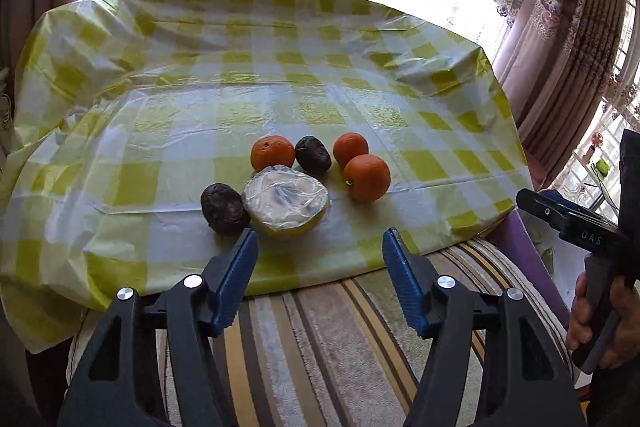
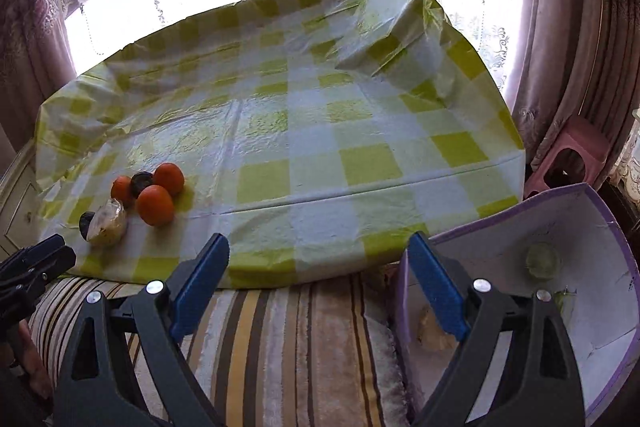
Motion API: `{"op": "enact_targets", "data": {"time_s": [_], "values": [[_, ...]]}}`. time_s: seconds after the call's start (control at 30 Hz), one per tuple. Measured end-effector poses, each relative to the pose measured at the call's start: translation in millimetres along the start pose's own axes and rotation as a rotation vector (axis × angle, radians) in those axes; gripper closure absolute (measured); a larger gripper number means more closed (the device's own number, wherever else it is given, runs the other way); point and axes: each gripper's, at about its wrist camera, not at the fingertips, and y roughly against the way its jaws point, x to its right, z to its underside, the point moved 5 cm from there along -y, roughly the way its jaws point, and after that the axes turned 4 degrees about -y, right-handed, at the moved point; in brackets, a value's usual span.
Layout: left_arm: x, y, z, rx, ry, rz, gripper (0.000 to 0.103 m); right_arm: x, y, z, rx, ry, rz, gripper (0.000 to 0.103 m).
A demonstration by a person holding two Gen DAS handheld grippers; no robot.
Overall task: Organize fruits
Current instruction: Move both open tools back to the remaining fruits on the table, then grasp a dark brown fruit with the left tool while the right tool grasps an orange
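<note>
Ahead of the left gripper [image 1: 318, 247], whose blue fingers [image 1: 236, 277] stand wide apart and hold nothing, the fruit sits clustered on the green-checked tablecloth [image 1: 280, 99]. Just past the left fingertip lies a dark passion fruit [image 1: 224, 209], touching a plastic-wrapped half pomelo [image 1: 286, 202] that rests between the fingertips' lines. Beyond it sit an orange [image 1: 273, 153], a second passion fruit [image 1: 313, 154], then two more oranges [image 1: 367, 177] toward the right finger. The right gripper [image 2: 320, 253] is likewise spread open and empty over a striped cushion [image 2: 288, 339]; its right finger overlaps a purple-edged box [image 2: 592, 227], and the fruit lies well to the left of its left finger.
</note>
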Motion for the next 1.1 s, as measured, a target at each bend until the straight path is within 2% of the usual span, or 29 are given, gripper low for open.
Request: {"op": "enact_targets", "data": {"time_s": [0.13, 0.3, 0.47, 0.63, 0.87, 1.0, 1.1], "values": [[-32.6, 0.1, 3.0, -0.003, 0.081, -0.016, 0.056, -36.8, -19.8, 12.8, -0.052, 0.056, -0.037, 0.012], [-51.9, -8.2, 3.4, -0.015, 0.154, 0.0, 0.065, -64.9, -36.2, 19.9, -0.078, 0.119, -0.045, 0.012], [-61.8, -17.8, -0.4, -0.026, 0.196, 0.005, 0.068, -79.5, -50.1, 15.5, -0.08, 0.143, -0.033, 0.012], [-70.0, -30.4, -2.0, -0.053, 0.244, 0.016, 0.068, -93.3, -61.6, 11.3, -0.084, 0.166, -0.058, 0.012], [-81.9, -41.0, -8.7, -0.05, 0.303, 0.041, 0.068, -109.1, -77.5, 0.0, -0.078, 0.179, -0.073, 0.012], [-83.2, -44.7, -10.1, -0.053, 0.306, 0.042, 0.076, -118.1, -88.0, -4.3, -0.081, 0.196, -0.068, 0.012], [-84.3, -46.6, -9.7, -0.057, 0.312, 0.049, 0.077, -123.8, -94.4, -6.9, -0.085, 0.208, -0.068, 0.016]]}}
